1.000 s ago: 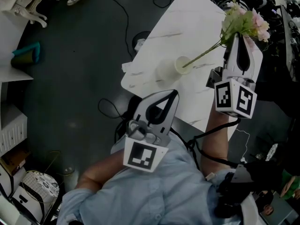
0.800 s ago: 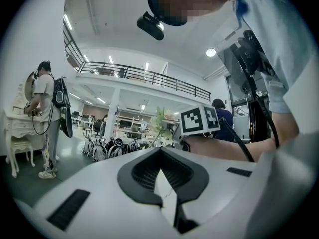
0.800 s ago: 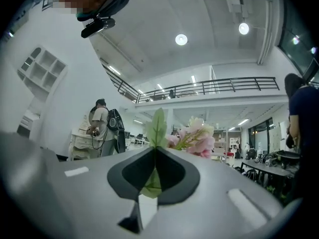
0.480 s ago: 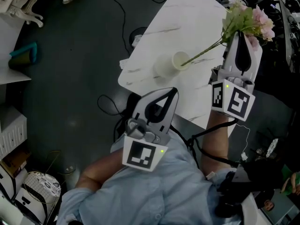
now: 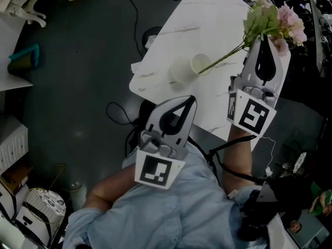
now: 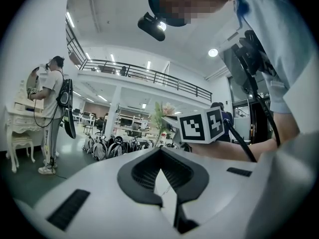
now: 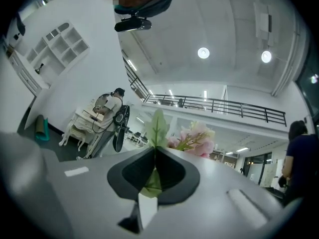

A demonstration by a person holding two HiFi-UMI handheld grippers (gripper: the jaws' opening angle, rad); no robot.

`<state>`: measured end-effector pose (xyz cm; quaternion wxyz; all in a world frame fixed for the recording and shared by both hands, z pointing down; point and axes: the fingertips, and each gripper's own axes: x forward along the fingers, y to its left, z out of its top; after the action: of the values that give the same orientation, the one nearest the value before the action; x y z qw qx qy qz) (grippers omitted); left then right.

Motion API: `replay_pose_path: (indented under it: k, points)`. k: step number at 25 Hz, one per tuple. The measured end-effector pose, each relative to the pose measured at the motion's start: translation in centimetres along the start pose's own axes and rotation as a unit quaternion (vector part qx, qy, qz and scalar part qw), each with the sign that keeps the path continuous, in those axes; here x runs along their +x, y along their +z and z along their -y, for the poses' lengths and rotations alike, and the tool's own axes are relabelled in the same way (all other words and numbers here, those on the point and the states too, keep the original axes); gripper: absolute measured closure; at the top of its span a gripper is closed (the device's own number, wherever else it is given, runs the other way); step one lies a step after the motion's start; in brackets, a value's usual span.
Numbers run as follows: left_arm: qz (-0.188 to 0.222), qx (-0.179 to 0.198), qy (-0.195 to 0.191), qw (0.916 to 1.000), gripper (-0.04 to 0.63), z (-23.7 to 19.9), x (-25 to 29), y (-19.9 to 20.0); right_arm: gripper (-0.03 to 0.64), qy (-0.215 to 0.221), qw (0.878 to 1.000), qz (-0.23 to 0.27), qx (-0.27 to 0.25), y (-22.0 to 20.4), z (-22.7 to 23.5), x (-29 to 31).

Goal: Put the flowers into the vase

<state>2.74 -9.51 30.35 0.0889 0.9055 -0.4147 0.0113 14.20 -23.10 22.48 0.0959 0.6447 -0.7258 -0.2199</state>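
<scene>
The right tool [image 5: 264,37] is clamped on the flowers [image 5: 272,21] just below the blooms, above the counter's [image 5: 207,14] far edge. The stem slants down to the mouth of the vase [image 5: 199,65]. The left tool [image 5: 192,100] is closed and empty, near the counter's near edge.

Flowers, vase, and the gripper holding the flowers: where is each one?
flowers [image 5: 284,24], head view, on the pink blossoms.
vase [image 5: 180,72], head view, on its white side wall.
right gripper [image 5: 262,37], head view, between its fingertips, shut on the flowers.
</scene>
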Motion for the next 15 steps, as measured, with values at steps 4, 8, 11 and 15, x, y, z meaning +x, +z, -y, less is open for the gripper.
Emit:
replay_pose_path:
  k: [4, 8, 11, 15]
  points:
    - [-0.002, -0.002, -0.001, 1.0, 0.591, -0.1, 0.1, -0.5, 0.604, -0.006, 1.0, 0.003, -0.008, -0.1, 0.2, 0.2]
    - [-0.003, -0.006, 0.001, 1.0, 0.591, -0.3, -0.1, -0.9, 0.604, -0.01, 0.999, 0.007, -0.03, 0.0, 0.2, 0.3]
    - [-0.003, -0.007, 0.002, 1.0, 0.592, -0.6, -0.2, -1.0, 0.604, -0.014, 0.999, 0.013, -0.043, 0.3, 0.0, 0.3]
    - [-0.005, -0.013, 0.003, 0.9999, 0.591, -0.9, 0.1, -0.9, 0.604, -0.009, 0.997, 0.035, -0.069, 1.5, -1.2, 0.2]
